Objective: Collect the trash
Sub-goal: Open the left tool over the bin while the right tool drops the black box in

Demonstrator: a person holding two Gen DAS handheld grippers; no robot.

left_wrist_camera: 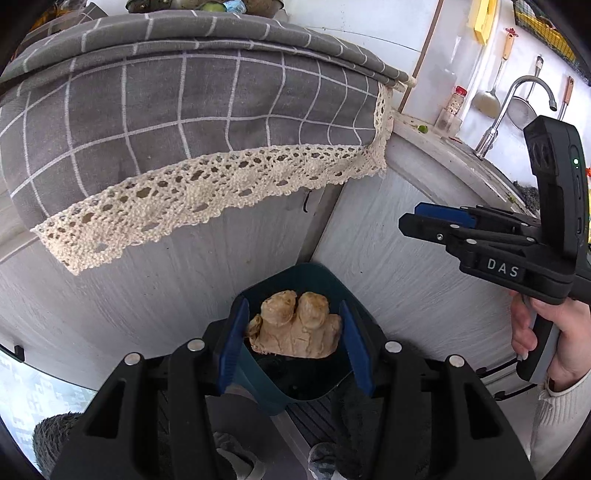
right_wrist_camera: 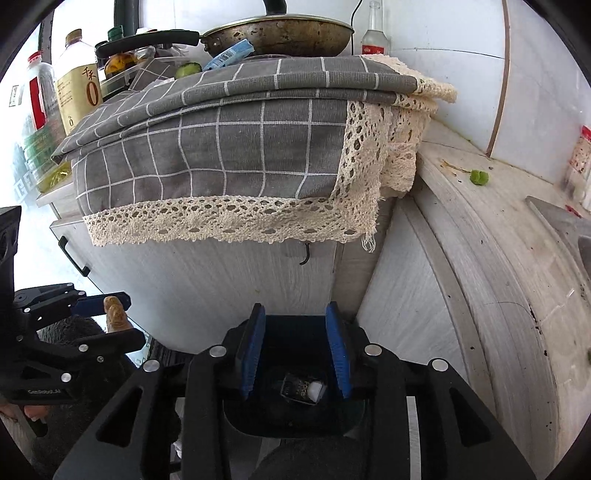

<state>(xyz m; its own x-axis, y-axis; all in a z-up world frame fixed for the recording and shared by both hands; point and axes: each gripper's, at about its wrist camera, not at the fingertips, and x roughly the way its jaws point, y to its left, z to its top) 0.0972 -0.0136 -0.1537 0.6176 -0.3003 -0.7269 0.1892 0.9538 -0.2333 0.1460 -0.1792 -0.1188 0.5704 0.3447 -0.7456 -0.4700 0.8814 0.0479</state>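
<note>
- Your left gripper (left_wrist_camera: 295, 343) has its fingers clamped on the ginger root (left_wrist_camera: 295, 326), right above the dark bin (left_wrist_camera: 258, 391); let go off-centre and it bounces off the rim.
- Your right gripper (right_wrist_camera: 295, 350) has its fingers apart and empty above the bin, a wrapper (right_wrist_camera: 301, 389) lying inside.
- The green scrap (right_wrist_camera: 479, 177) on the bench's back edge is easily forgotten.

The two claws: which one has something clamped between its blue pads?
The left claw, which grips a knobbly piece of ginger over the dark bin. The right claw has nothing between its pads.

Grey checked cloth (right_wrist_camera: 236, 147) drapes the far tabletop (right_wrist_camera: 458, 206); a pan (right_wrist_camera: 280, 35) sits on it; green scrap (right_wrist_camera: 479, 177) lies right.
</note>
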